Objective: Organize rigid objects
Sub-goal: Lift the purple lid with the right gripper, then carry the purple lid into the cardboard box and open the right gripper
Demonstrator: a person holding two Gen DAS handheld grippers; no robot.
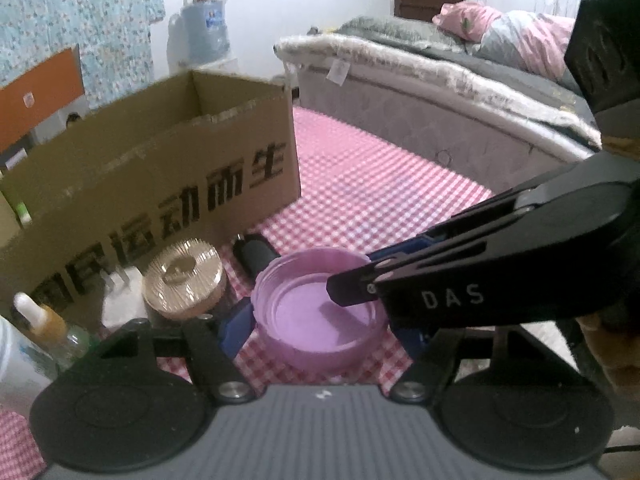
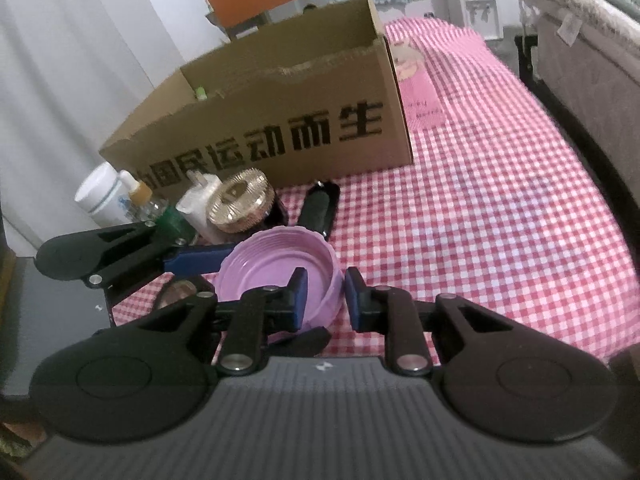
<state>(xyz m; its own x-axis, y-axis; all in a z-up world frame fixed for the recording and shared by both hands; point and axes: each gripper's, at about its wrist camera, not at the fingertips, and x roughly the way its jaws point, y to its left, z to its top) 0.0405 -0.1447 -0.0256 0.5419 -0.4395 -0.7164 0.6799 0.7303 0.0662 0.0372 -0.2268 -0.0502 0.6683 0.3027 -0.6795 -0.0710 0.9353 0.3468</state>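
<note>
A purple plastic lid (image 1: 320, 316) lies open side up on the checked cloth; it also shows in the right wrist view (image 2: 276, 264). My left gripper (image 1: 320, 324) holds it between its blue pads on both sides. My right gripper (image 2: 326, 296) straddles the lid's near rim, one finger inside and one outside, with a small gap; in the left wrist view it (image 1: 348, 292) reaches in from the right. A cardboard box (image 1: 152, 172) with black characters stands behind, also in the right wrist view (image 2: 280, 120).
Beside the box stand a gold-capped jar (image 1: 184, 276), a dropper bottle (image 1: 44, 320), a white bottle (image 2: 100, 194) and a black cylinder (image 2: 318, 208). A pink packet (image 2: 416, 92) lies right of the box. A bed (image 1: 460, 92) runs along the right.
</note>
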